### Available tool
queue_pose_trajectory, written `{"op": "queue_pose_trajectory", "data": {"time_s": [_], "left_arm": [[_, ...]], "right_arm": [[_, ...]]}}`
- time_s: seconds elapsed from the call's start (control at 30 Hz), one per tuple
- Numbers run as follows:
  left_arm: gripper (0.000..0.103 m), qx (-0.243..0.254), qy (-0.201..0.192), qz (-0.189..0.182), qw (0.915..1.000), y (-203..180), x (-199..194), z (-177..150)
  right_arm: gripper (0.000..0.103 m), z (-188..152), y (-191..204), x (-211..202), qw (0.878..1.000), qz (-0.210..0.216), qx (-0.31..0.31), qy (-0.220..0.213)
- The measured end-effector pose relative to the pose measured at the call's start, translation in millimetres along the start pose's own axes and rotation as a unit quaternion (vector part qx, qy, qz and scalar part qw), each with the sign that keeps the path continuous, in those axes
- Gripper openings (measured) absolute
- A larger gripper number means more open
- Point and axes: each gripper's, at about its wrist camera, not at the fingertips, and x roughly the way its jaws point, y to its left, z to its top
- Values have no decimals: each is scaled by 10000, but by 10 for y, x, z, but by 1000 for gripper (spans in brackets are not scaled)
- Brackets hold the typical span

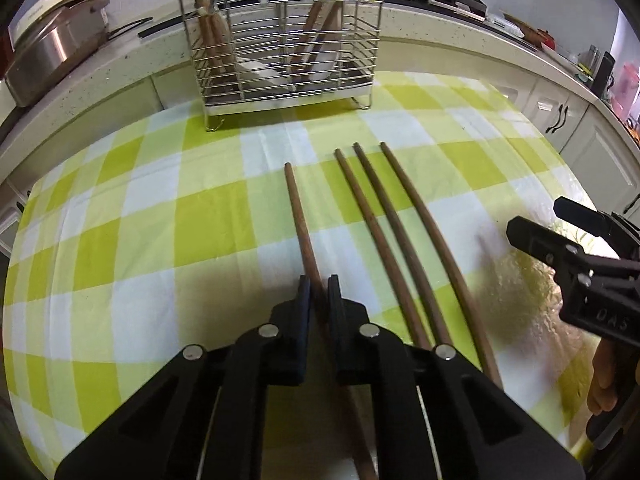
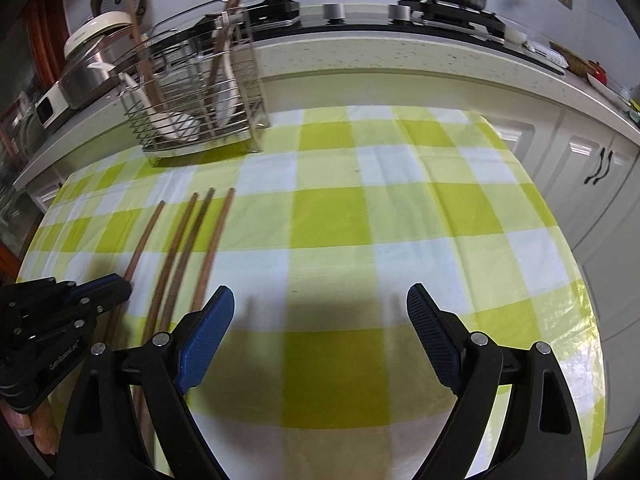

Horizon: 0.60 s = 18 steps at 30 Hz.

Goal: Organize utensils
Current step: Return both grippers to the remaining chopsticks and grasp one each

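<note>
Now, line by line:

Left gripper [image 1: 319, 280]: jaws drawn in narrow on the leftmost chopstick [image 1: 299, 216] — the stick runs straight through the slot between the blue pads, which look pressed against it.

Right gripper [image 2: 320, 300]: jaws spread wide, nothing between them, hanging over bare tablecloth [image 2: 360, 208] to the right of the sticks.

Where the sticks lie: four long brown chopsticks flat on the checked cloth, tips pointing toward the wire rack [image 1: 284, 52]. The held one lies a little apart on the left; the other three [image 1: 384, 216] lie close together just beside it.

Rack: stands at the far edge of the cloth, well apart from the sticks, already holding upright wooden utensils and what seem to be white spoons — the wires blur them.

Handling: each stick is likely light, stiff and smooth, so prone to roll on the cloth or pivot in the pads.

Where to hold: the grip sits toward the near half of the stick; a hold nearer its middle would probably swing less on the way to the rack.

Risk: a thin round shaft may slip or twist if the pinch is off-centre.
</note>
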Motion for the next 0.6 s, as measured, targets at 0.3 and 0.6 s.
{"op": "queue_pose_trajectory", "data": {"time_s": [0.3, 0.6], "left_arm": [[8, -259, -25, 36, 9997, 222, -9, -16], [8, -372, -52, 31, 9993, 338, -3, -8]], "right_arm": [[82, 3, 324, 30, 9996, 35, -258, 81], [71, -36, 530, 176, 9987, -53, -415, 288]]}}
